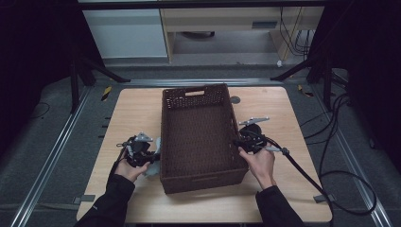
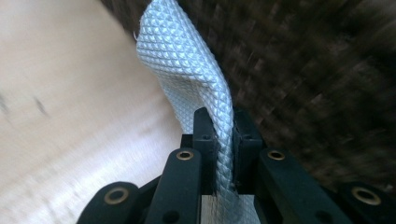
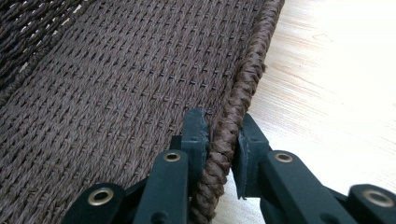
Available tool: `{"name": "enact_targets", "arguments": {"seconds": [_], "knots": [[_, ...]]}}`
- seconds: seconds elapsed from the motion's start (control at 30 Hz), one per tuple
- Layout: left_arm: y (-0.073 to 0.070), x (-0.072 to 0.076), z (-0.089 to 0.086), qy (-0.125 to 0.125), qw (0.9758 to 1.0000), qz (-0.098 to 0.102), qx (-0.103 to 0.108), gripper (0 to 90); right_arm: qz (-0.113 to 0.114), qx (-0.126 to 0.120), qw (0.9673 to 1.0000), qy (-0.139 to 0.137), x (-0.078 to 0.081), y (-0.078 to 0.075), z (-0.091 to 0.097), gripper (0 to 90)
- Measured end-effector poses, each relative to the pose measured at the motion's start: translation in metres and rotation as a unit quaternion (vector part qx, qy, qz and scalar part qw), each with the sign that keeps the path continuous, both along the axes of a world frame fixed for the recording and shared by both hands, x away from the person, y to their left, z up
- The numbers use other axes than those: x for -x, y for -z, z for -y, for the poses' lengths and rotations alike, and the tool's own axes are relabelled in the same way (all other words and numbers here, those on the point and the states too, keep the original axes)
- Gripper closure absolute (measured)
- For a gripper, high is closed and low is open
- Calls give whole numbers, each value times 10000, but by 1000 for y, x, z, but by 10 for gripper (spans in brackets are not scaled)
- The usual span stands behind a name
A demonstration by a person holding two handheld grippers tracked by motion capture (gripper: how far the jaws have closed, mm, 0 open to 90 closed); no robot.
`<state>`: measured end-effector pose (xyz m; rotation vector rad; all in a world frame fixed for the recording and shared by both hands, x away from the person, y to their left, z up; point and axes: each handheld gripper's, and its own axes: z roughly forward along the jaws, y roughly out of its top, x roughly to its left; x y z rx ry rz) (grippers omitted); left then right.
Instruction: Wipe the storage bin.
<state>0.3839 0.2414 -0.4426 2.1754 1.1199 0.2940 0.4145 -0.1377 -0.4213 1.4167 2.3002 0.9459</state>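
A dark brown woven basket (image 1: 194, 91) stands empty in the middle of the light wooden table (image 1: 283, 198). My left gripper (image 1: 153, 156) is at the basket's left outer wall, shut on a pale silver quilted cloth (image 1: 152, 170). In the left gripper view the cloth (image 2: 182, 56) rises from between the closed jaws of the left gripper (image 2: 223, 116), beside the basket wall (image 2: 317, 70). My right gripper (image 1: 238, 143) is at the basket's right side. In the right gripper view the right gripper (image 3: 223, 121) has one jaw inside and one outside the braided rim (image 3: 252, 60), clamped on it.
Black cables (image 1: 326, 184) trail from the right gripper over the table's right edge to the floor. Metal rails (image 1: 52, 156) flank the table. A white cabinet (image 1: 125, 33) and a desk frame stand beyond the far edge.
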Motion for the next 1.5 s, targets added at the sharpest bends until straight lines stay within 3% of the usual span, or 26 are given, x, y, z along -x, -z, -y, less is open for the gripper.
{"name": "enact_targets", "arguments": {"seconds": [0.03,0.1,0.17,0.3,0.4,0.53,0.63,0.73,0.83,0.93,1.0,1.2,1.33,1.5], "knots": [[0,0,0,0,10000,0,0,824,0,0,10000,0,0,0,0,758],[-16,5,-3,8,9997,244,84,825,110,101,9999,-70,0,-1,1,655],[-25,11,-4,9,9993,353,140,824,285,62,9995,-123,2,-4,3,600],[-29,17,-3,53,9991,395,121,824,391,-11,9991,-134,6,-10,7,570],[-21,21,-1,110,9995,291,17,824,256,5,9995,-194,13,-9,9,566],[2,24,-1,121,9999,-101,-42,824,110,-118,9996,-235,15,-4,10,592],[13,23,1,161,9995,-250,-95,824,28,38,9996,-283,13,1,7,626],[20,22,5,178,9991,-330,-218,824,-59,-58,9995,-289,11,2,8,660],[24,18,3,131,9988,-435,-182,825,-59,-121,9997,-224,12,2,7,714],[22,17,1,97,9991,-387,-129,824,23,-99,9999,-139,13,2,6,742],[9,19,0,118,9998,-164,-35,824,152,-16,9999,-22,13,1,4,770],[-18,27,2,167,9994,297,84,824,149,-32,9999,50,5,1,3,771],[-26,31,2,196,9989,403,127,824,152,-47,9998,73,1,1,3,766],[-17,31,4,229,9994,253,63,824,176,-1,9998,15,1,0,4,692]]}}
